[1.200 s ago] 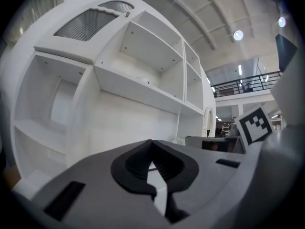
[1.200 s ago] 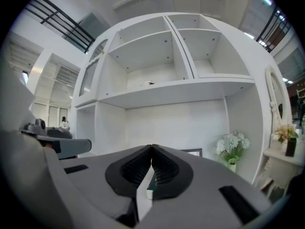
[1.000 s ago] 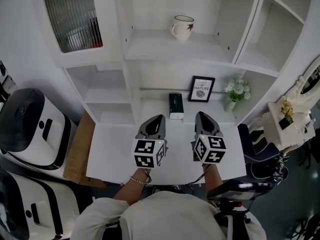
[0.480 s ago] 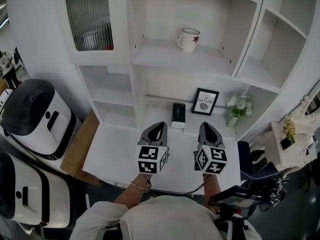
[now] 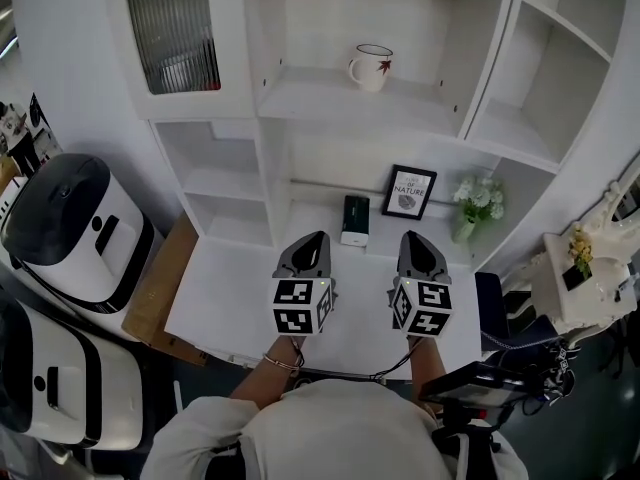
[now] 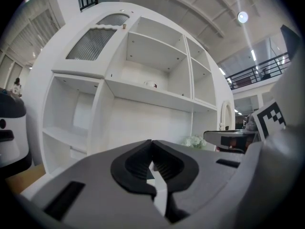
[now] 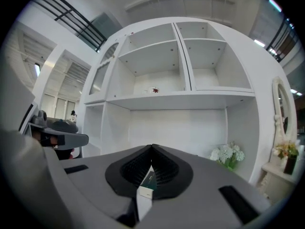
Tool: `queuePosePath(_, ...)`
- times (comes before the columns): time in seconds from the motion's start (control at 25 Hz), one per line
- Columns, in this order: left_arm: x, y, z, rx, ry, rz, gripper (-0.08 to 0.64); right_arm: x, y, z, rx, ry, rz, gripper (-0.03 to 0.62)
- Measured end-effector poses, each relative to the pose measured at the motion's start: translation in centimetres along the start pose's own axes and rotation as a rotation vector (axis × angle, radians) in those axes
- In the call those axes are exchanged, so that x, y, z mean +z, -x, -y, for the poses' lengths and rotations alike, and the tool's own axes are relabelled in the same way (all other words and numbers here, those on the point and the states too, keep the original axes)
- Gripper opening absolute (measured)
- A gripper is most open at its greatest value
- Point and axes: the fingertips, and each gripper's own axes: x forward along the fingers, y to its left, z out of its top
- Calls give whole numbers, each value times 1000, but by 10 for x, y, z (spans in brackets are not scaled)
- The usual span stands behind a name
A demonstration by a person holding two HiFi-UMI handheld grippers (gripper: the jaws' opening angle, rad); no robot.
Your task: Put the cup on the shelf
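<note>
From the head view, the cup (image 5: 371, 66) stands upright on the upper shelf (image 5: 300, 96), well above my two tongs. My left gripper (image 5: 312, 238) and right gripper (image 5: 412, 236) hover side by side over the white desk (image 5: 225, 303), near a dark box (image 5: 354, 218). In the left gripper view, the left gripper (image 6: 152, 144) has its jaws pressed together on nothing, and the cup (image 6: 151, 84) is far off on its shelf. In the right gripper view, the right gripper (image 7: 151, 149) is likewise closed and empty, with the cup (image 7: 155, 90) small on the shelf above.
</note>
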Motion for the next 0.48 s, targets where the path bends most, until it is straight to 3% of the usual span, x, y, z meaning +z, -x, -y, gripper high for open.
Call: queuePosePath(0.48, -6, -4, 6, -20, 5, -19, 8, -4, 6, 9, -19, -8, -12, 21)
